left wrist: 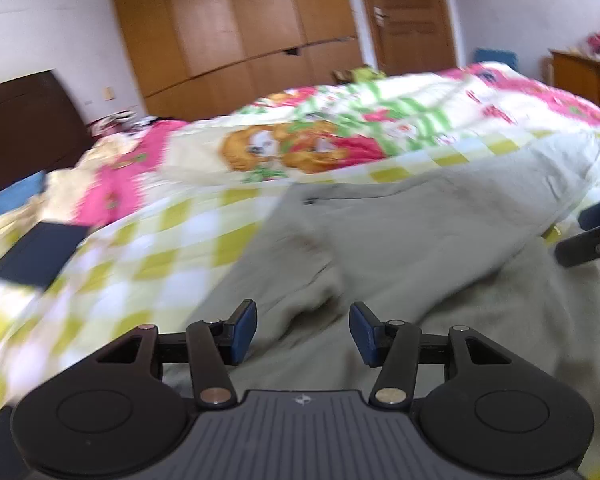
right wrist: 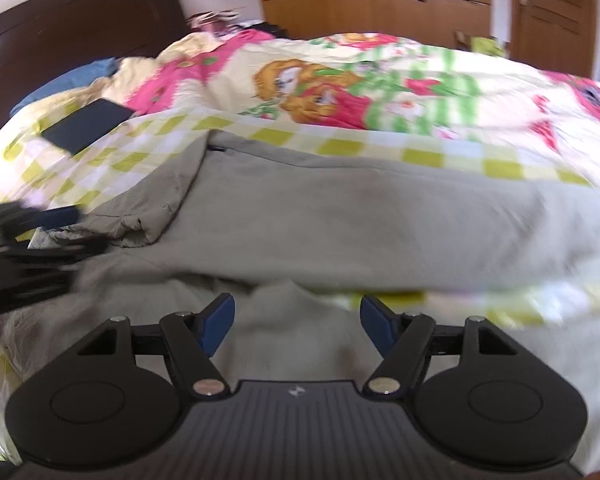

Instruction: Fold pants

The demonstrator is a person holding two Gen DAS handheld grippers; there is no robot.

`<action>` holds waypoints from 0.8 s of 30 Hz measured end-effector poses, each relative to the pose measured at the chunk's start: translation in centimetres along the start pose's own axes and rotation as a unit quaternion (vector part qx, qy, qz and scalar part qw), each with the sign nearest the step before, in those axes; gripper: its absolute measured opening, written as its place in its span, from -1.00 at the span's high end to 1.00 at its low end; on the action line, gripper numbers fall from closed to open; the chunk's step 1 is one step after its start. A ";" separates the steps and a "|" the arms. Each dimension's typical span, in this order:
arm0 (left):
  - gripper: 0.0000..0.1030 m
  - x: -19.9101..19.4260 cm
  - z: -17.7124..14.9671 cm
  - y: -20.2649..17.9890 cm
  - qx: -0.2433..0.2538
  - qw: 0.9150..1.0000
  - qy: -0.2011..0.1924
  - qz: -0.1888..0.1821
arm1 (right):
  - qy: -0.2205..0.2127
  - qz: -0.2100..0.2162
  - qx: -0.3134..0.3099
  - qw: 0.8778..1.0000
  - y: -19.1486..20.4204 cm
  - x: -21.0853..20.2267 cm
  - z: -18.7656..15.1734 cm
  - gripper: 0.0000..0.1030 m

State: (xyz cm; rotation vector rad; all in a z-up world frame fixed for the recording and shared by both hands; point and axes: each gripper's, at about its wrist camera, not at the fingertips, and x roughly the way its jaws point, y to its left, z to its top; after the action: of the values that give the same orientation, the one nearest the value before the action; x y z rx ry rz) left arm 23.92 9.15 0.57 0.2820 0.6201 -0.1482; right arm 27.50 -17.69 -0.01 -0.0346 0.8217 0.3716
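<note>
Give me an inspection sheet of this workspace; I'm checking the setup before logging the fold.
Surface: bed with a yellow-and-white checked sheet.
Job's things: grey pants spread across the sheet, one part already laid over another, edges rumpled.
Clutter: dark flat object on the sheet near the headboard; floral cartoon quilt bunched behind the pants; blue cloth by the headboard.
Grippers: left gripper open, nothing between its pads; right gripper open, nothing gripped, both above the pants.
Cables: nothing seen.
Surroundings: dark headboard, wooden wardrobe, door, white walls. Both views are motion-blurred.
</note>
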 end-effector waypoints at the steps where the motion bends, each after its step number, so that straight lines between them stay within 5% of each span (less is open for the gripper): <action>1: -0.25 1.6 0.5 -0.5 0.006 1.000 0.004 -0.005 | 0.004 0.002 -0.006 1.000 0.1 0.4 0.3 -0.38; 6: -0.20 7.6 1.5 -1.0 0.033 0.997 0.055 0.036 | 0.035 0.009 -0.020 0.999 -0.7 3.4 1.7 -0.38; 8: 0.26 8.0 1.5 -0.2 0.033 0.997 0.068 0.035 | 0.039 0.009 -0.033 0.999 -0.9 4.2 2.4 -0.38; 10: 0.44 7.5 1.7 1.1 0.030 0.996 0.076 0.031 | 0.037 0.007 -0.055 0.998 -0.7 4.9 3.4 -0.38; 14: 0.51 6.1 2.3 3.7 0.023 0.996 0.082 0.031 | 0.022 -0.003 -0.134 0.991 0.0 7.3 6.9 -0.54; 19: 0.52 3.2 3.0 7.6 -0.021 0.997 0.070 0.025 | 0.009 -0.027 -0.264 0.964 1.2 11.6 10.9 -0.63; 24: 0.52 -0.2 3.1 9.5 -0.027 0.998 0.052 0.018 | 0.046 -0.043 -0.342 0.938 1.5 15.8 12.3 -0.63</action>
State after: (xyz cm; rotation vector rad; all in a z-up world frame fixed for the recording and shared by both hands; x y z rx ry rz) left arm 27.54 17.25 5.12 0.2499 0.7208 -0.0818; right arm 45.45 -9.26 -2.83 -0.7399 0.7457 0.5628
